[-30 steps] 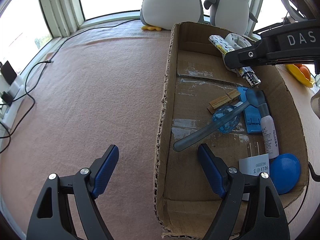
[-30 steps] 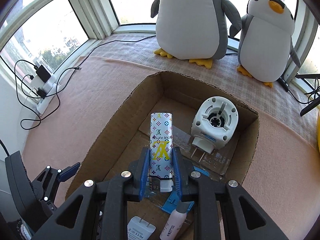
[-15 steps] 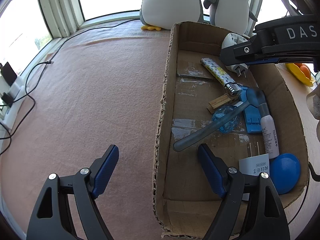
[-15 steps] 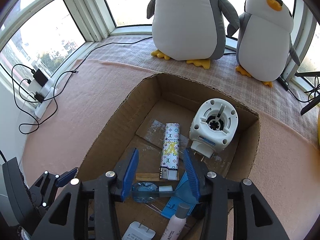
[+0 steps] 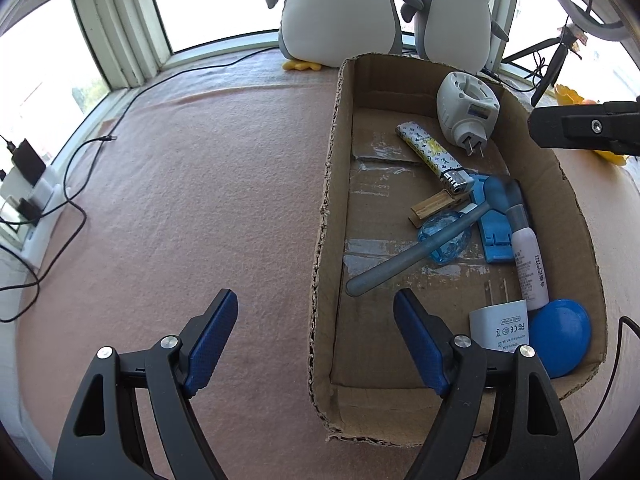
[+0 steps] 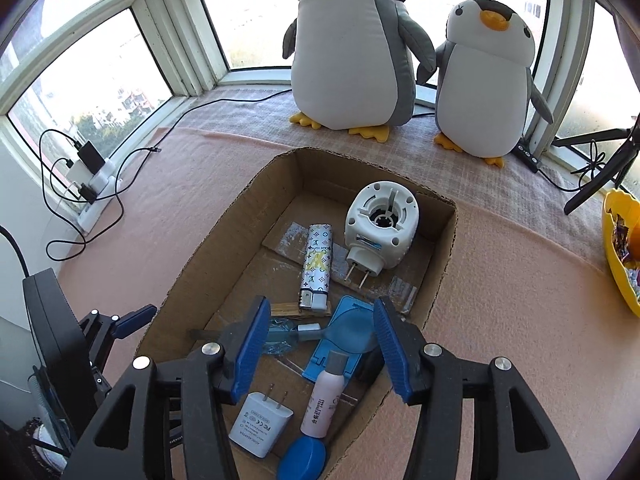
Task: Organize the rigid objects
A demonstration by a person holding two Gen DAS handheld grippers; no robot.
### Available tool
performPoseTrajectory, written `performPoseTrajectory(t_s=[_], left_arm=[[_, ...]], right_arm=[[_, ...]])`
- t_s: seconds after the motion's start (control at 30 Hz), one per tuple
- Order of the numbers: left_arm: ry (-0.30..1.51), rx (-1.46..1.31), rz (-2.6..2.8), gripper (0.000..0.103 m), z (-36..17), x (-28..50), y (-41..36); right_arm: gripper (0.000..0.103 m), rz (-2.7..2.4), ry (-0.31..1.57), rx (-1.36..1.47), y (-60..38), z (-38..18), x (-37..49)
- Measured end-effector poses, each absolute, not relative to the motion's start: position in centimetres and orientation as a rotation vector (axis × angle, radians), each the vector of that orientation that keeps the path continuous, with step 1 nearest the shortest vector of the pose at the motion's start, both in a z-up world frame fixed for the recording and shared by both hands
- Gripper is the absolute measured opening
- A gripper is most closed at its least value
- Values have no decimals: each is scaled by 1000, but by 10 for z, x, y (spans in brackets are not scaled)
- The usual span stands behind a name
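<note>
Cardboard box point(image 5: 326, 208) holds the lighter point(image 6: 317, 264) near its far end; right gripper point(image 6: 316, 350) fingers spread wide, empty, above it; left gripper point(image 5: 316, 344) likewise wide, straddling the box's near-left wall.

One cardboard box point(image 5: 326, 208) holds one patterned lighter point(image 5: 430, 152), one white plug-in device point(image 5: 466, 110), one wooden clothespin point(image 5: 434, 208), one grey-handled spoon point(image 5: 416, 254), one clear blue piece point(image 5: 444, 236), one blue stand point(image 5: 496, 236), one pink bottle point(image 5: 530, 260), one white charger point(image 5: 500, 324) and one blue disc point(image 5: 564, 336). Two plush penguins point(image 6: 352, 48) stand behind it. One yellow bowl point(image 6: 616, 248) sits off to the right.
</note>
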State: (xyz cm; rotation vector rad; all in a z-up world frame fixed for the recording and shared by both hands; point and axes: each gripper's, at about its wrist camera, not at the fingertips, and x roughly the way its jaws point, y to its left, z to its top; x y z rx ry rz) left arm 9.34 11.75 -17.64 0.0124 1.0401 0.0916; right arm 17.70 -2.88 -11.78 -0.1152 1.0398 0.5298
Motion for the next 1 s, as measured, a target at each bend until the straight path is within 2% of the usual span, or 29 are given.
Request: performPoseTrajectory(t_s=[0.27, 0.47, 0.6, 1.0], left_arm=[[981, 19, 75, 81, -141, 77, 112], [912, 13, 53, 81, -104, 55, 104], [863, 5, 39, 81, -80, 43, 96], [774, 12, 3, 83, -42, 13, 77]], right_arm=[[63, 488, 965, -57, -69, -87, 137], [65, 444, 896, -48, -100, -64, 102], [74, 414, 840, -40, -115, -50, 80], [87, 273, 721, -48, -140, -38, 34]])
